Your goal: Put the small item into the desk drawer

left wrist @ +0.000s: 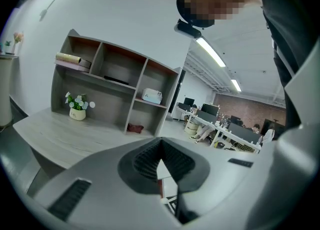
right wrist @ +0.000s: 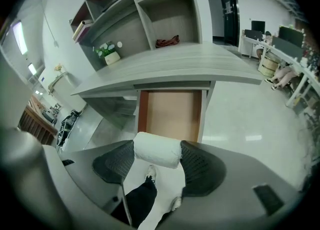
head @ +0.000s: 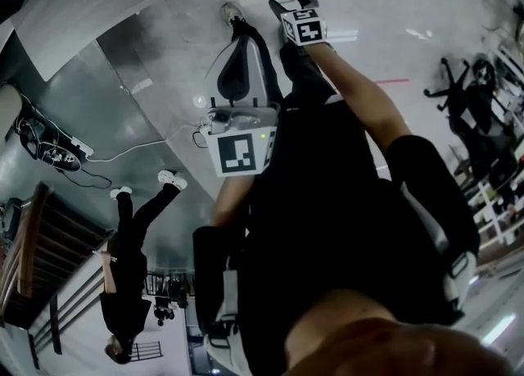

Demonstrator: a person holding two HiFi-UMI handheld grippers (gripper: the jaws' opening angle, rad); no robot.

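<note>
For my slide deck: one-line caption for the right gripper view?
Right gripper holds a white rolled cloth facing the open wooden desk drawer.

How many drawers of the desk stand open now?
1. The drawer is pulled out under the middle of the desk; closed drawers elsewhere may be hidden.

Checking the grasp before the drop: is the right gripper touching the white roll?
Touching. The right gripper view shows the white roll clamped between the right gripper, with a dark pad pressed against each end.

Grey shelf unit (left wrist: 115, 81) (flowers (left wrist: 77, 104) in it) against white wall (left wrist: 125, 13), glossy pale floor (right wrist: 250, 119).
</note>
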